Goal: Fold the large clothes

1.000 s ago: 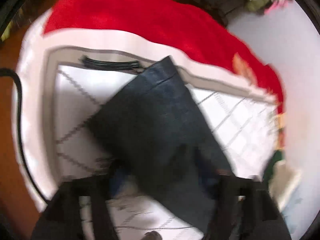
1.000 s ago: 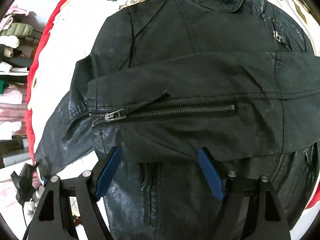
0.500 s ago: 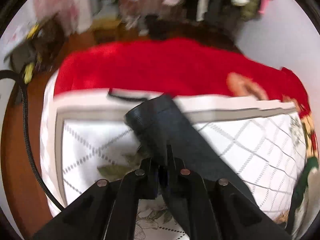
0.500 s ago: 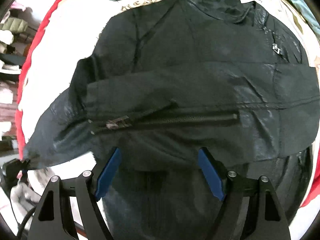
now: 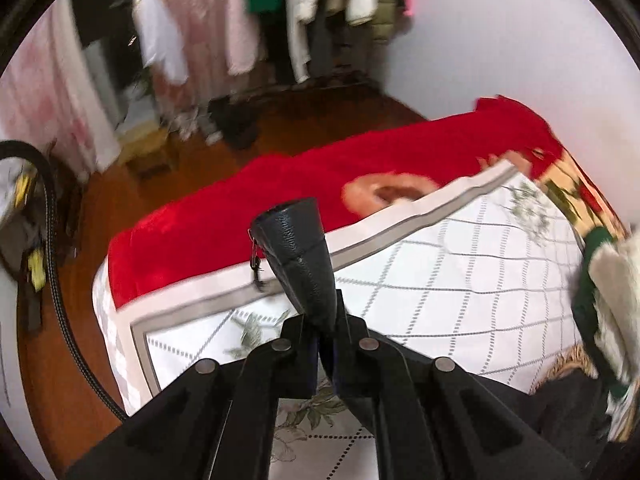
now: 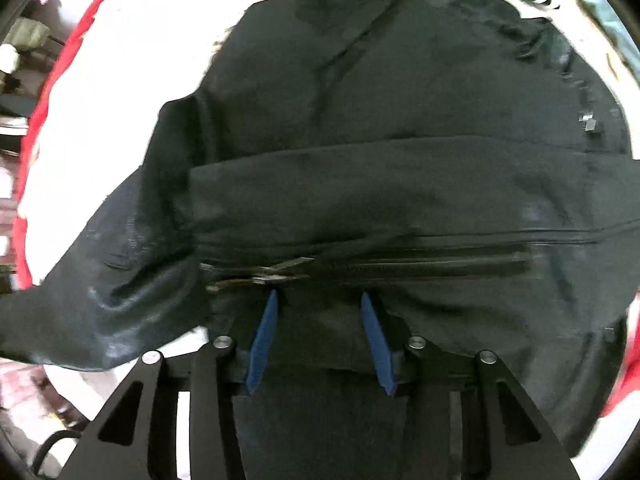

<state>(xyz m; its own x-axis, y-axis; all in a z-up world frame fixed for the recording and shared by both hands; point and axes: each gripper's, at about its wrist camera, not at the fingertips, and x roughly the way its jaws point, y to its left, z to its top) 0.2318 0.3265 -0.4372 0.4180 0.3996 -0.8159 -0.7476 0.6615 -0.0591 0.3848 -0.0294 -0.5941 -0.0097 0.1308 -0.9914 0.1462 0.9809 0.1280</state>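
The black leather jacket with a zipped sleeve (image 6: 400,184) lies spread on the bed's white quilt with a grey diamond grid (image 5: 460,280), one sleeve folded across its body, so that sleeve's long axis runs crosswise to the right hand-held gripper (image 6: 320,320). That gripper points down at the sleeve's near edge, its jaws closing with the leather between the blue pads (image 6: 262,340) but not yet pinched. The left hand-held gripper (image 5: 324,336) is clenched on the black cuff of the other sleeve (image 5: 298,252), held above the quilt near its red-blanket (image 5: 240,208) edge, likely ready to fold inward over the jacket.
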